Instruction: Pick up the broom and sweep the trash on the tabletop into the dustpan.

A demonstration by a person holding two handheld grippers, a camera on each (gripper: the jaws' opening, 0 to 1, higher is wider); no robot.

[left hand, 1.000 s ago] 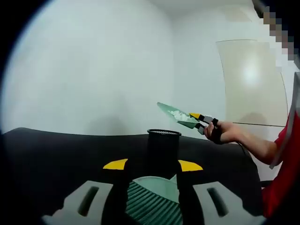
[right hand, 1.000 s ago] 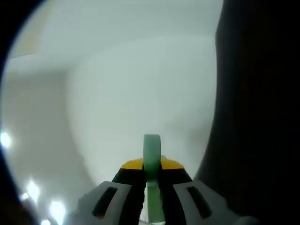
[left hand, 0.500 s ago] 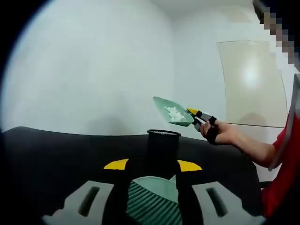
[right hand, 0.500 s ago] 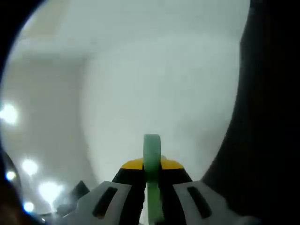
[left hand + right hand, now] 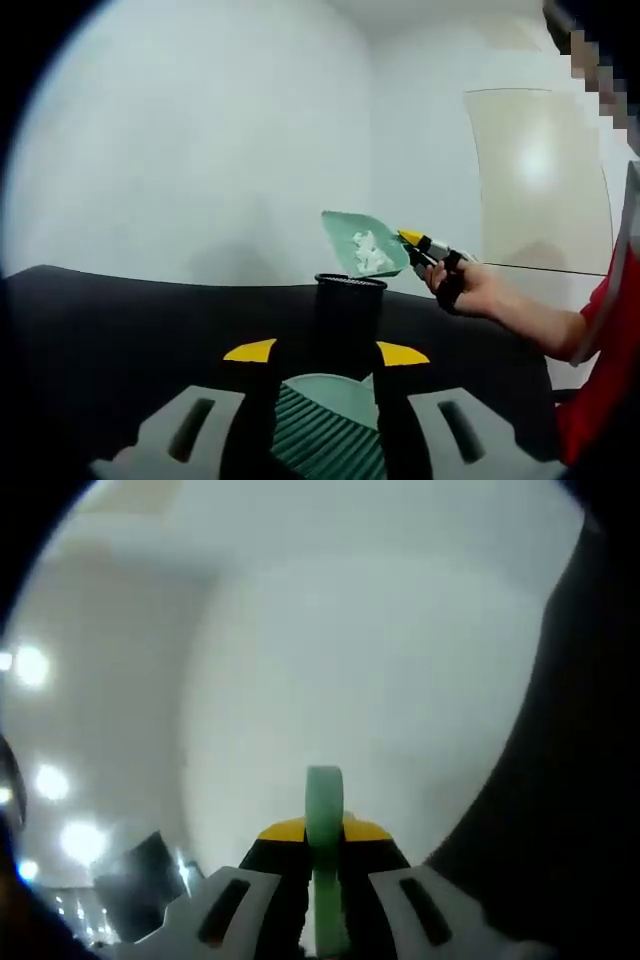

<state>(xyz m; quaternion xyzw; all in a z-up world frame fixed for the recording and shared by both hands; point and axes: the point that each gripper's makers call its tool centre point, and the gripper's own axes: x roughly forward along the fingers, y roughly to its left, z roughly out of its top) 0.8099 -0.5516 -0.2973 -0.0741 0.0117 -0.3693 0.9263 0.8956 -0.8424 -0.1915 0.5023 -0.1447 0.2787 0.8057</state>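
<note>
Dustpan (image 5: 363, 243) up in the air, tipped toward the black mesh bin (image 5: 349, 305) that stands on the dark counter (image 5: 120, 330), and the white trash (image 5: 372, 252) sits inside the pan, just above the bin's rim. The right tongs (image 5: 412, 242) pinch the pan's handle, a hand (image 5: 470, 290) behind them; in the right gripper view the green handle (image 5: 323, 860) stands clamped between the right tongs (image 5: 322, 880). The left tongs (image 5: 325, 395) are pressed on the broom (image 5: 325, 435), its green bristles low between the jaws, resting near the counter on this side of the bin.

Sweeping looks finished, so the job in hand is the tip-out (my reading, anyway). To do it well: bring the pan's front lip over the middle of the bin's mouth before steepening the tilt, then roll the wrist slowly so the scraps slide rather than jump the rim. Keep the pinch firm so the handle cannot twist. Broom stays parked, clear of the bin.
</note>
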